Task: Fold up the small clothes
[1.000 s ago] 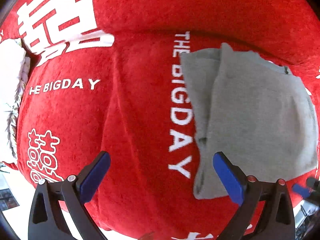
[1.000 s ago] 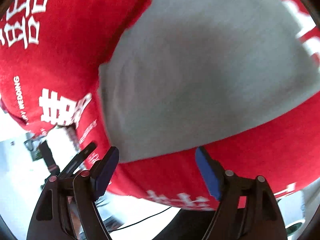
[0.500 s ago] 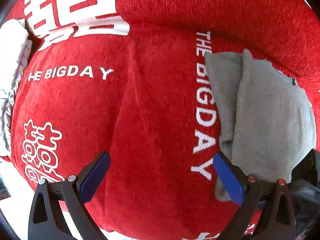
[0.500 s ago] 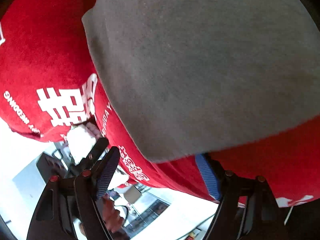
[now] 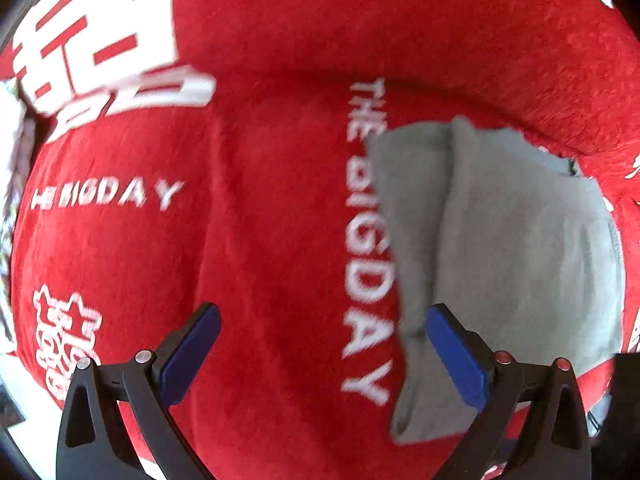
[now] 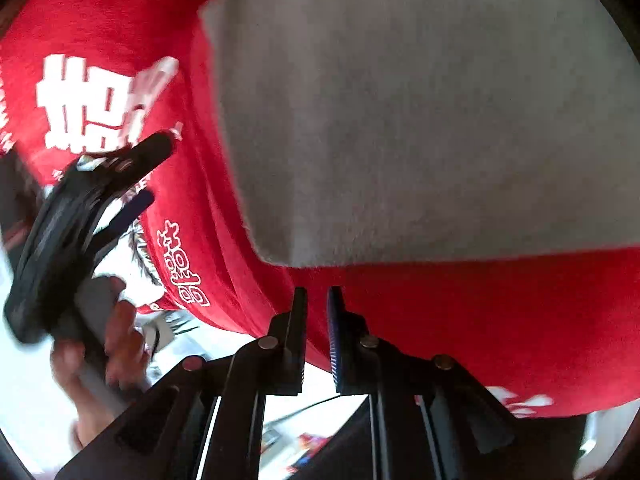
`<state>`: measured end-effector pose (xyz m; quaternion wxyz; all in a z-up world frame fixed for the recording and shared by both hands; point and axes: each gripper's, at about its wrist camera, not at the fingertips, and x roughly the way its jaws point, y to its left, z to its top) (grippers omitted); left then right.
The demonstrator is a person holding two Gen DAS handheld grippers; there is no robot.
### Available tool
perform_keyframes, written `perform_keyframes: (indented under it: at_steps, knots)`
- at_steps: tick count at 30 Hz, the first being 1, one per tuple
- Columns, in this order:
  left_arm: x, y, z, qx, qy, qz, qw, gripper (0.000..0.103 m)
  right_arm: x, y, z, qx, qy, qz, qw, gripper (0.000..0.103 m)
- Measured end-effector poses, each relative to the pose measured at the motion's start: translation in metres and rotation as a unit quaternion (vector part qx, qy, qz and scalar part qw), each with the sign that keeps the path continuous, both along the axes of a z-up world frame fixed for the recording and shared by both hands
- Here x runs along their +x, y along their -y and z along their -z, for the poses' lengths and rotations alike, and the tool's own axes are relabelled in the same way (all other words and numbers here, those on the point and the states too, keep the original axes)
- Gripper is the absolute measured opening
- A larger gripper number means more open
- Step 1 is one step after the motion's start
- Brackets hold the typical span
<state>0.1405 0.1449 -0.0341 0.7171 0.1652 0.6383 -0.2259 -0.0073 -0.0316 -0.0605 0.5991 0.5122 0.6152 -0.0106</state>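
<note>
A folded grey garment [image 5: 516,248] lies on a red plush cover [image 5: 260,240] with white lettering. In the left wrist view it is at the right, its near left corner just behind my right finger. My left gripper [image 5: 320,344] is open and empty, hovering over the red cover beside the garment. In the right wrist view the grey garment [image 6: 420,112] fills the upper right. My right gripper [image 6: 317,304] is shut with nothing between the pads, just below the garment's near corner. The left gripper [image 6: 80,208] shows there at the left, held by a hand.
The red cover [image 6: 460,312] drapes over a rounded surface whose near edge drops off below both grippers. White fringed fabric [image 5: 12,152] lies at the far left edge. A bright room floor shows beneath the cover's edge.
My right gripper has closed from wide open to shut and the garment's corner has shifted above it. The left gripper has drifted back right, bringing more of the garment into view.
</note>
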Motion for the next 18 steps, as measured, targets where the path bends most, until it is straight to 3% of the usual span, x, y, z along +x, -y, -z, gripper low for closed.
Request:
perform_keyframes:
  at_steps: [4, 8, 10, 12, 14, 15, 18]
  knots:
    - [0.009, 0.040, 0.010, 0.017, 0.025, 0.013, 0.9995, 0.103, -0.007, 0.079, -0.031, -0.118, 0.014, 0.036, 0.992, 0.013]
    - [0.015, 0.067, 0.025, 0.021, 0.015, 0.009, 0.9996, 0.103, -0.016, 0.159, -0.035, -0.195, -0.005, 0.082, 0.977, 0.013]
    - [0.015, 0.078, 0.033, 0.046, 0.038, 0.023, 0.9980, 0.103, -0.026, 0.194, -0.035, -0.227, -0.015, 0.102, 0.968, 0.013]
    - [0.018, 0.081, 0.046, 0.074, 0.048, 0.018, 0.9960, 0.103, -0.035, 0.224, -0.027, -0.249, -0.037, 0.120, 0.960, 0.013]
    - [0.025, 0.073, 0.055, 0.060, 0.024, -0.010, 0.9979, 0.103, -0.046, 0.246, -0.014, -0.260, -0.063, 0.137, 0.954, 0.012]
    - [0.027, 0.070, 0.055, 0.055, 0.018, -0.017, 0.9982, 0.103, -0.053, 0.256, -0.008, -0.254, -0.060, 0.148, 0.954, 0.003]
    - [0.028, 0.066, 0.051, 0.067, 0.023, -0.017, 0.9973, 0.103, -0.062, 0.270, -0.010, -0.250, -0.048, 0.167, 0.953, 0.001]
